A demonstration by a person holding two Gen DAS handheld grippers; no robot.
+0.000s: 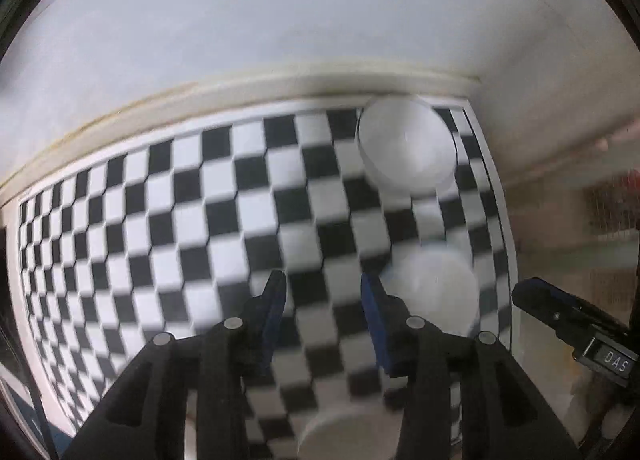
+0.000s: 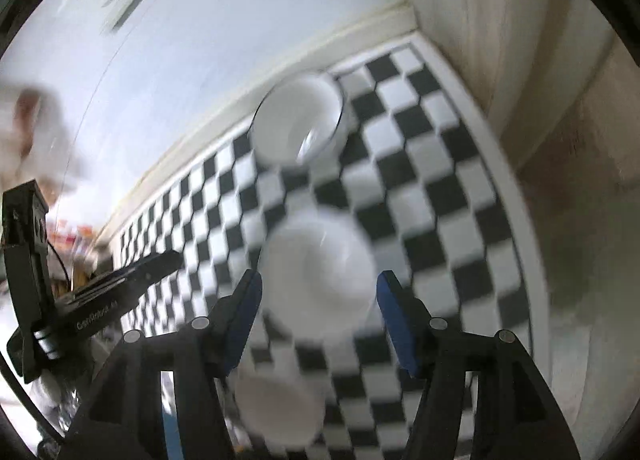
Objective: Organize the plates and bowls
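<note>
hovering hand-held gripper [image 2: 319,292] over checkered mat's [image 2: 440,164] bowl-crowded corner

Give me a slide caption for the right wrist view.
Open right tool above white bowls on a checkered mat.

left wrist: steeply down | right wrist: steeply down | shared: checkered mat [image 1: 168,220]

I see checkered counter [image 1: 160,220] open on left; white bowls [image 1: 406,148] crowd right side; wall [image 1: 280,20] blocks behind; my tongs clear.
</note>
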